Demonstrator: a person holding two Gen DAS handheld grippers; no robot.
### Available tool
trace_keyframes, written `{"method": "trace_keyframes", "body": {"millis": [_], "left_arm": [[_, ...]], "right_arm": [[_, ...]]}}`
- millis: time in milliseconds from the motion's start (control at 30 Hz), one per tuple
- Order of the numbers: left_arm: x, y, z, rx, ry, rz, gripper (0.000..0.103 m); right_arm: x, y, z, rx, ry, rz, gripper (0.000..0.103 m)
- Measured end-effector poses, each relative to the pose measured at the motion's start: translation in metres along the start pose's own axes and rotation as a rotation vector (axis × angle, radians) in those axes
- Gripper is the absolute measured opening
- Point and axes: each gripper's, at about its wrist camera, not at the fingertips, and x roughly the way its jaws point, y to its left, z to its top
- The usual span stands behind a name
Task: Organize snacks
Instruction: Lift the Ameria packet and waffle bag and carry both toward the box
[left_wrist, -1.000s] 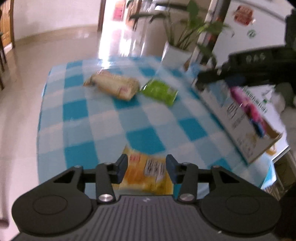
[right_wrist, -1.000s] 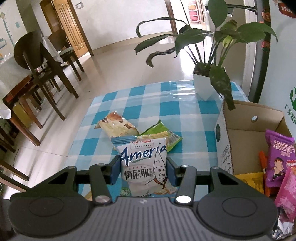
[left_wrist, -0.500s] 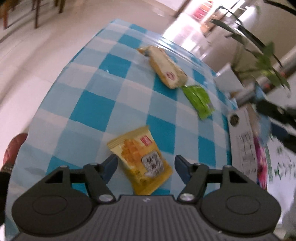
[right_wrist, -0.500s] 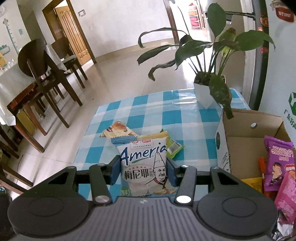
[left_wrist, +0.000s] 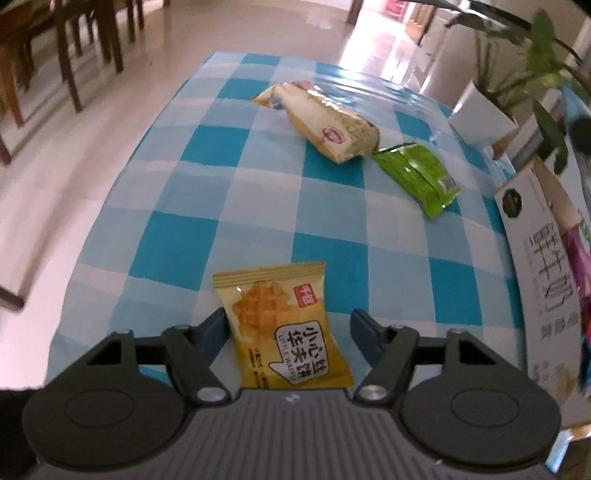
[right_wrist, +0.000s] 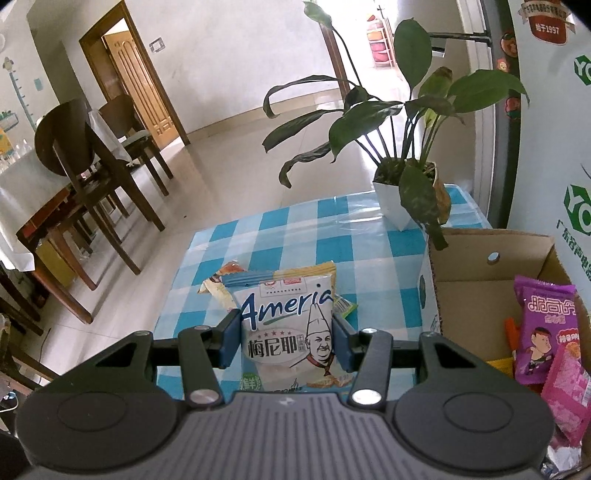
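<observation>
Right now my left gripper sits low over the blue-checked tablecloth with a yellow waffle packet lying flat between its fingers; the jaws are closing, the left pad is almost at the packet's edge and the right pad stands clear of it, so nothing is pinched. Further up the cloth I see a cream bread packet, and a green snack packet just beside its near end, their tips touching or nearly so. At the right edge stands the printed wall of a cardboard box.

On the other side, my right gripper is clamped on a white Ameria biscuit bag, held upright with both pads pressed against its sides, above the table. To its right the cardboard box is open, with a purple snack bag and a pink packet leaning inside. Behind the box a potted plant stands in a white pot on the far corner, and wooden chairs are on the floor to the left
</observation>
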Motion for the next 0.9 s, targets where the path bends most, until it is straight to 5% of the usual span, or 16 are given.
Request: {"method": "trace_keyframes", "body": {"millis": [167, 500, 900], "left_arm": [[-0.009, 0.004, -0.004, 0.018, -0.05, -0.046, 0.05], [-0.065, -0.019, 0.021, 0.05, -0.259, -0.159, 0.049], [-0.087, -0.104, 0.048, 0.096, -0.305, -0.415, 0.049]], "right_arm": [[-0.003, -0.001, -0.001, 0.005, 0.0, -0.002, 0.056], [-0.015, -0.013, -0.001, 0.027, -0.024, -0.008, 0.056], [-0.063, -0.062, 0.007, 0.092, -0.149, -0.102, 0.056]]}}
